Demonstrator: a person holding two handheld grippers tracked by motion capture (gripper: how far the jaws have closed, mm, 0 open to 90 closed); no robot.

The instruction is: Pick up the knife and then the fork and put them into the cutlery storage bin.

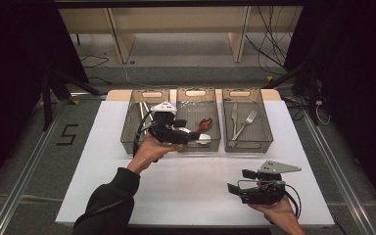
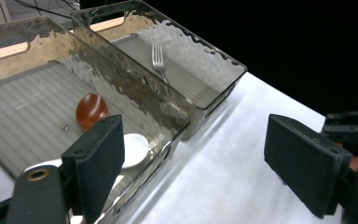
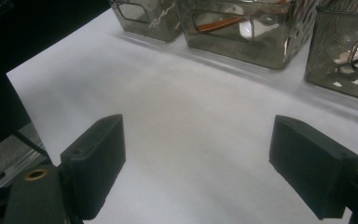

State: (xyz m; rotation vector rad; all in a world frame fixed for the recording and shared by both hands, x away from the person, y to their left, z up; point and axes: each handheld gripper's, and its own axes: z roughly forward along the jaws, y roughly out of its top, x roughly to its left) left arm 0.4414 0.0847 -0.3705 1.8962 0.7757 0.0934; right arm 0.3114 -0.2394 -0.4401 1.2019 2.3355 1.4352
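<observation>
Clear, rippled plastic forms three bins in a row at the far side of the white counter [image 1: 176, 181]; the middle bin [image 1: 215, 139] holds a white spoon [image 2: 133, 149] near its front wall and a brown spoon [image 2: 91, 111] just behind it. The left tongs [image 1: 196, 137] hang over that bin's front edge, jaws wide and empty. The right tongs [image 1: 235, 188], also wide and empty, are held low over bare counter, well apart from the bins, while a fork [image 1: 247, 122] lies in the right bin [image 1: 269, 137].
</observation>
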